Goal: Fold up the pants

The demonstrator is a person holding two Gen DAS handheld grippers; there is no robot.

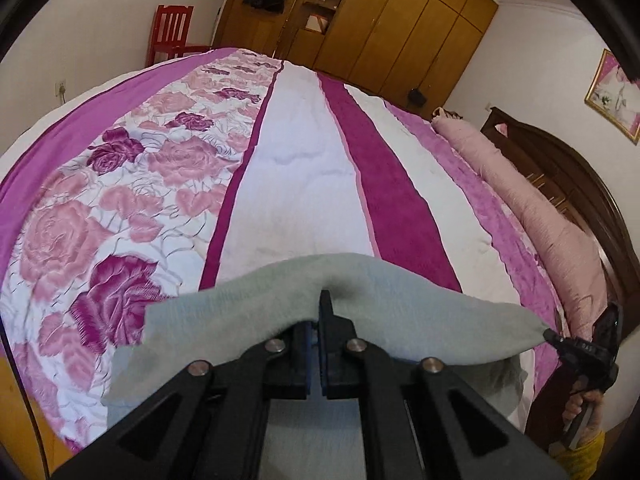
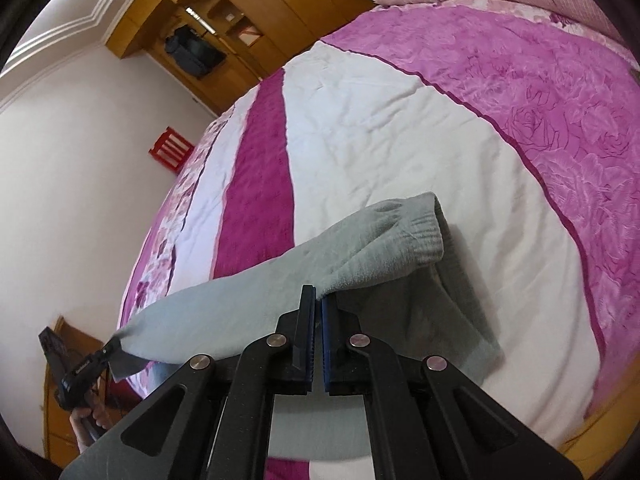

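Nearest, left gripper and right gripper, each clenched on an edge of the pants: pale grey-green, fleecy, stretched between the two claws above the bedspread, which is striped white, magenta and rose-printed. Right wrist view alone shows the ribbed cuff draped over the fold and darker cloth lying on the white stripe. Left wrist view alone shows the framed picture; farther off, red chair and wooden wardrobe.
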